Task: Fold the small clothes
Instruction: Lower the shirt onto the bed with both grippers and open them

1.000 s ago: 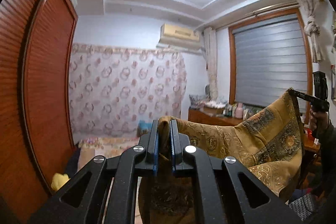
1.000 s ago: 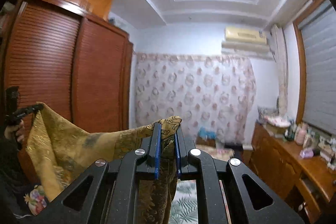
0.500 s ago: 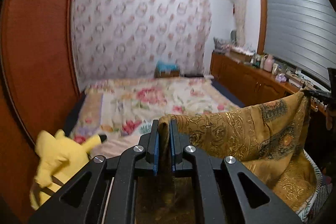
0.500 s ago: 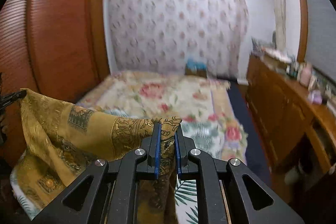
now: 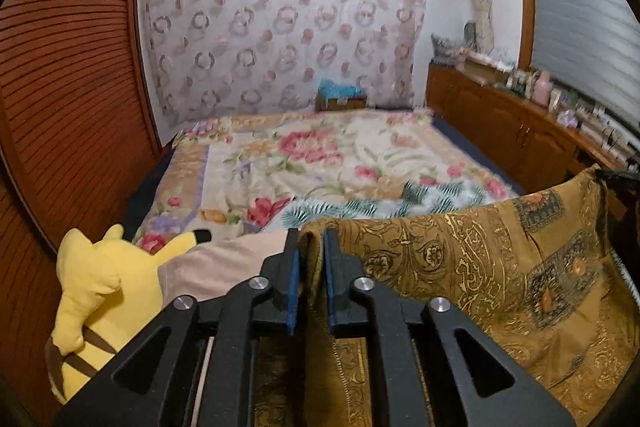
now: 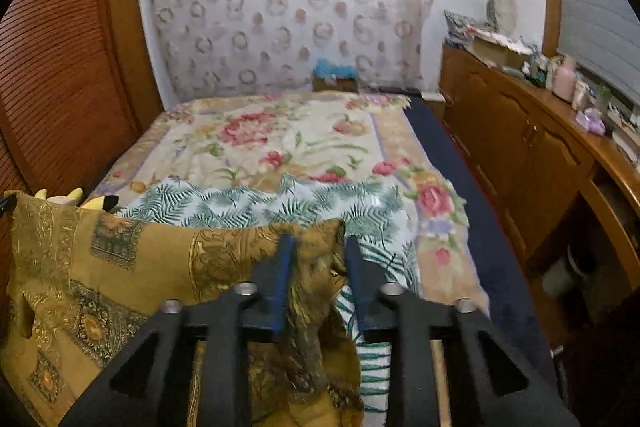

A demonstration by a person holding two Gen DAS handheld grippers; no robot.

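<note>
A gold patterned cloth (image 5: 500, 267) hangs stretched between my two grippers above the near end of the bed. My left gripper (image 5: 312, 239) is shut on one top corner of it. In the right wrist view the cloth (image 6: 120, 267) spreads to the left. My right gripper (image 6: 316, 247) has its jaws parted, and the other corner of the cloth lies loose between the fingers. The far corner reaches the other gripper at each view's edge.
A bed with a floral blanket (image 5: 320, 155) and a leaf-print sheet (image 6: 260, 203) lies ahead. A yellow plush toy (image 5: 96, 287) sits at the near left. A louvred wooden wardrobe (image 5: 60, 87) stands left, and a wooden sideboard (image 6: 540, 155) with bottles stands right.
Both grippers have tilted down from the ceiling to the bed and lowered the cloth. The right gripper's jaws have parted from the cloth corner.
</note>
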